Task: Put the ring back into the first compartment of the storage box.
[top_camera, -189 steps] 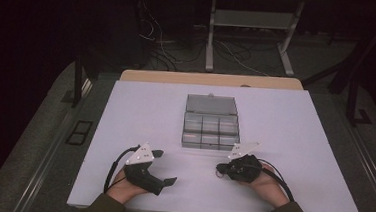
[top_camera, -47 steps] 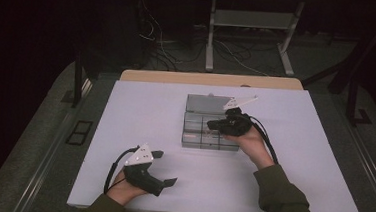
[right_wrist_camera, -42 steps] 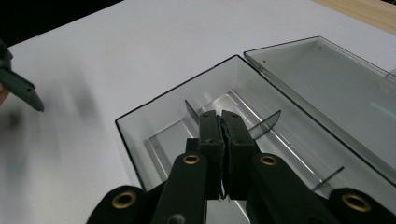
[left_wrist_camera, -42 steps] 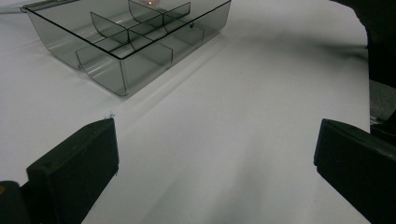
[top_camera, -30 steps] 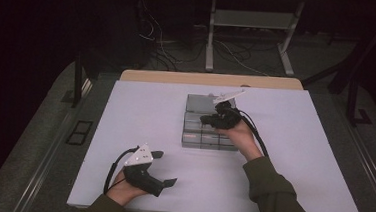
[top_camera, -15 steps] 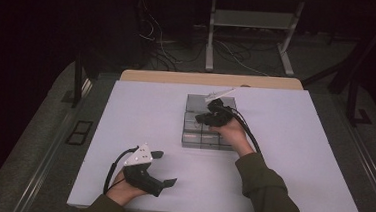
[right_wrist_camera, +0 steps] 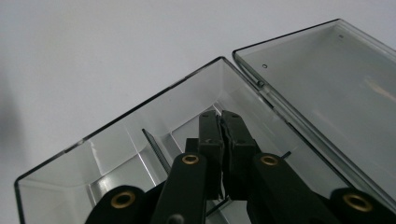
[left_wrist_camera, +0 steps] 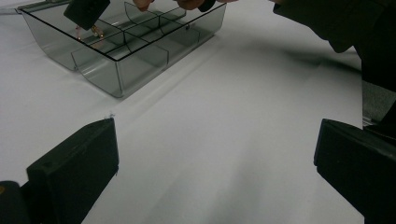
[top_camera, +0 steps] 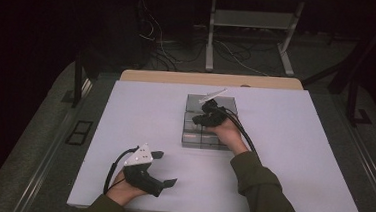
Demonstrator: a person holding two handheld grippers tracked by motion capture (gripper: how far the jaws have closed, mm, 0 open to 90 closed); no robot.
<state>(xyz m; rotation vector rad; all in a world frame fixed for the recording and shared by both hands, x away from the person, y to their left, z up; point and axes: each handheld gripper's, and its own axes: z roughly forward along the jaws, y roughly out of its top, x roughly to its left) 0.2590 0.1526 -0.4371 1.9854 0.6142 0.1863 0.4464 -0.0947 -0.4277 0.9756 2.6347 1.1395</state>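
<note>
Jaws of the right gripper stand pressed together, nothing visible between them, their tips down inside a compartment at the far corner of the clear divided box. Jaws of the left gripper stand wide apart, empty, resting on the white table at about 7 o'clock from the box.

The box sits at the table's centre, slightly toward 12 o'clock, its lid folded back flat on the far side. In the left gripper view, small copper-coloured pieces lie in the compartment beneath the right gripper's tips; what they are cannot be told.

Judgement: the step in hand is picking from that compartment. With the jaws closed, no pick is possible; they need to part just enough to clear the divider walls, then settle squarely over one piece. The approach ought to be vertical and slow, as the box is light and unrestrained. The idle left gripper could steady the near wall at 6 o'clock.
</note>
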